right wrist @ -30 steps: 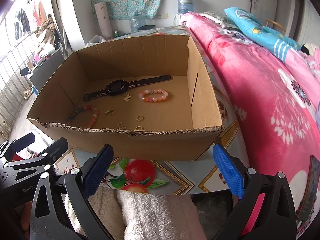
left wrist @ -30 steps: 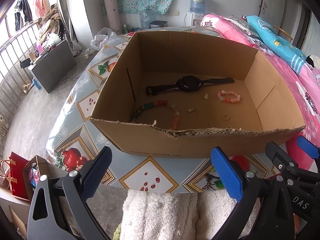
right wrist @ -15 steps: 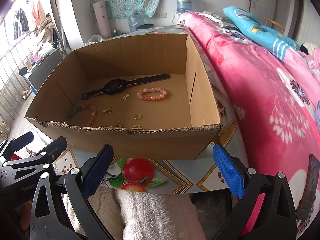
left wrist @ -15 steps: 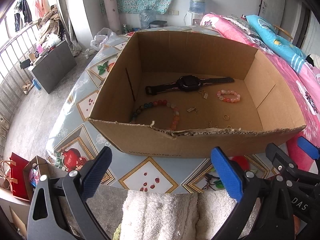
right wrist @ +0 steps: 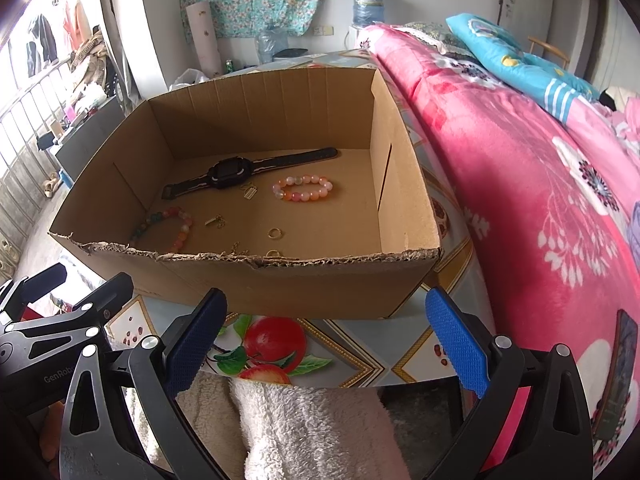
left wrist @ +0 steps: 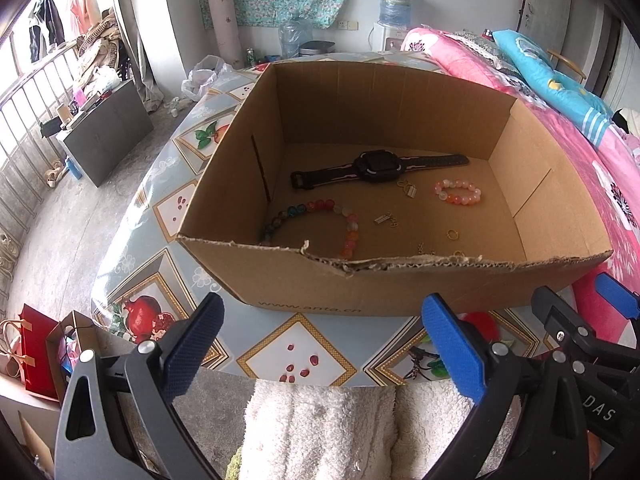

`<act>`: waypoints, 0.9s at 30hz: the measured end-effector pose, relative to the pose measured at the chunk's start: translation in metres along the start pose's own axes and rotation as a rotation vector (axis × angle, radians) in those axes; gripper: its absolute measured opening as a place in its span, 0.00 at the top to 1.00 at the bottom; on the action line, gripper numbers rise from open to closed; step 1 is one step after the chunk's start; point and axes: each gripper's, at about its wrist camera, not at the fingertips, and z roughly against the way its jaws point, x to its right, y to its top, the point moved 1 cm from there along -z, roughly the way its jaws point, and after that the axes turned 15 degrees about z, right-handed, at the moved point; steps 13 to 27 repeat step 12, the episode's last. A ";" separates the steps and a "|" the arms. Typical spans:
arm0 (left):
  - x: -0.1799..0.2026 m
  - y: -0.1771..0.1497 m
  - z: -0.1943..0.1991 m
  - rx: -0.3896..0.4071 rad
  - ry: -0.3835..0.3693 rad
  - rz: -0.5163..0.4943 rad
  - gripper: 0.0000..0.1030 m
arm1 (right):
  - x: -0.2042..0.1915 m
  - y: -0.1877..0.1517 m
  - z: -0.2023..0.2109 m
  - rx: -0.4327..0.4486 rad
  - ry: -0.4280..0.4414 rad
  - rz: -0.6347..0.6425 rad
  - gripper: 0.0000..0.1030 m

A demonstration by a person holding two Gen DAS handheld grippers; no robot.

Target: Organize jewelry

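Observation:
An open cardboard box [left wrist: 320, 284] [right wrist: 280, 284] stands on a fruit-patterned table. Inside lie a black watch [left wrist: 376, 166] [right wrist: 230, 174], a pink-orange bead bracelet [left wrist: 458, 193] [right wrist: 303, 189], a multicoloured bead bracelet [left wrist: 316, 216] [right wrist: 172, 226], a gold ring [left wrist: 452, 234] [right wrist: 274, 233] and small gold charms [left wrist: 409, 189] [right wrist: 250, 193]. My left gripper [left wrist: 324, 344] hangs open before the box's near wall, holding nothing. My right gripper [right wrist: 326, 340] is open too, beside it on the right, also empty.
A bed with a pink floral blanket [right wrist: 540, 184] runs along the table's right side. White fleece fabric [left wrist: 320, 432] lies below the table edge. Bags [left wrist: 36, 344] sit on the floor at left; a grey low table [left wrist: 104, 132] stands further back.
Both grippers have drifted slightly, so the box sits a little higher and closer in the right wrist view. The jaws stay open and the jewelry has not moved.

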 end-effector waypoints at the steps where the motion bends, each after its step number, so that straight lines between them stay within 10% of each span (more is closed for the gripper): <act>1: 0.000 0.000 0.000 0.001 0.001 -0.001 0.06 | 0.000 0.000 0.000 0.000 0.000 0.000 0.07; 27: 0.000 0.000 0.000 -0.002 0.000 0.004 0.06 | 0.000 0.000 0.000 -0.001 -0.001 0.001 0.07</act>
